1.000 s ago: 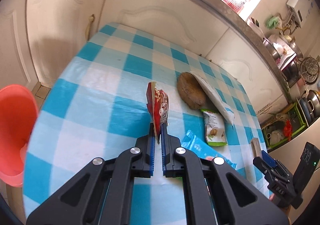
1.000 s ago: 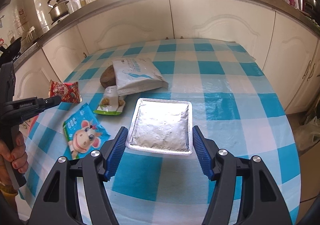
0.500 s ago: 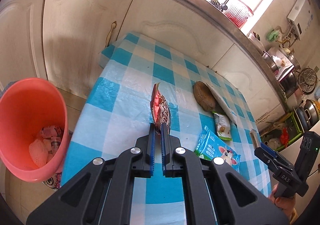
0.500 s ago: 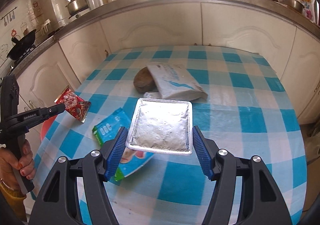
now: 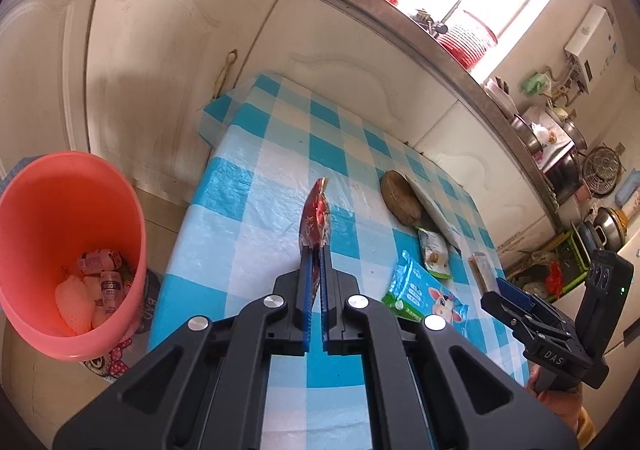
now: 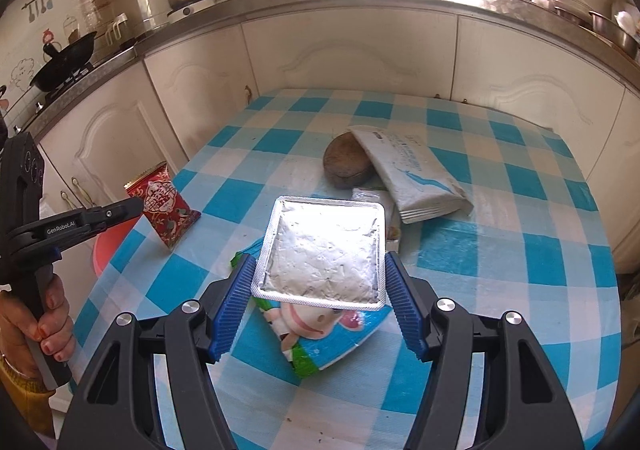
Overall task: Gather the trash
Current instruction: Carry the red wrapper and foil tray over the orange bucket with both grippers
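Note:
My left gripper [image 5: 315, 250] is shut on a red snack wrapper [image 5: 315, 216], held upright above the left part of the checked table [image 5: 256, 186]. From the right wrist view, the wrapper [image 6: 162, 206] hangs near the table's left edge. An orange bin [image 5: 60, 242] with some trash in it stands on the floor to the left, below the table. My right gripper [image 6: 319, 262] is shut on a square foil tray [image 6: 320, 246], pads on both of its sides. The tray is lifted over a blue cow-print packet [image 6: 332, 334].
On the table lie a white pouch [image 6: 412, 178] leaning on a brown round lump [image 6: 344, 164], and a small green packet [image 5: 434, 252]. White cabinet doors [image 5: 160, 50] and a steel counter edge stand behind the table. A person's hand [image 6: 48, 330] grips the left handle.
The left gripper carried the red wrapper toward the table's left edge, and the orange bin came fully into view. The right gripper moved the foil tray left, over the cow-print packet.

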### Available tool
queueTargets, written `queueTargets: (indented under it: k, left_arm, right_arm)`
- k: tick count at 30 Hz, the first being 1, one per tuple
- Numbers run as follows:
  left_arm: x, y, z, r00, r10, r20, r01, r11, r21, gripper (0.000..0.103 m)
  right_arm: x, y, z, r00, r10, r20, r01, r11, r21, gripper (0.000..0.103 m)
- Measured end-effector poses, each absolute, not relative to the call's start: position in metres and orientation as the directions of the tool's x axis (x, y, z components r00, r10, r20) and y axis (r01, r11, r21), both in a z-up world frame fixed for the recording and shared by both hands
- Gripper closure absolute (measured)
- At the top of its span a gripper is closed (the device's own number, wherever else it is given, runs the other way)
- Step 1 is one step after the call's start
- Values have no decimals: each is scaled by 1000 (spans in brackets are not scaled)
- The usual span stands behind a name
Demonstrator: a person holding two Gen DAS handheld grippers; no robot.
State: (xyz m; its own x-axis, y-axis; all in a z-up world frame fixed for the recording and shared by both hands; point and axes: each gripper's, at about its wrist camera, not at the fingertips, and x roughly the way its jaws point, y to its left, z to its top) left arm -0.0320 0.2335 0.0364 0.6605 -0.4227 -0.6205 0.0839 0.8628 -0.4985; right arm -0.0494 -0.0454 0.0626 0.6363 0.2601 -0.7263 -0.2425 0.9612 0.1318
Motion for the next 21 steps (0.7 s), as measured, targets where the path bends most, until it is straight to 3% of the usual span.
queueTargets:
  k: [7,13,16,20,21]
  left_arm:
    - [-26,211,34,618,-470,-631,195,868,-456,95]
    - [-8,191,23,597,-423,-682,218,903,-370,71]
    - [3,179,19,590,-403,-700,235,915,-329,65]
    - [16,170,13,579,-389,-717,233,921,-312,65]
    - [17,170,12,576,-388,-720,227,922,-314,69]
  right_arm:
    - [-46,-38,55,613,267,-743,-257,957,133,37]
    - [-46,-41,49,602,272,-751,-251,957,146,37]
    - [-46,-45,47,600,272,-752,-244,958,151,37]
    - [-46,-50,44,599,272,-753,-235,959,159,37]
    - [-46,-51,44,599,271,-753,-233,959,160,37]
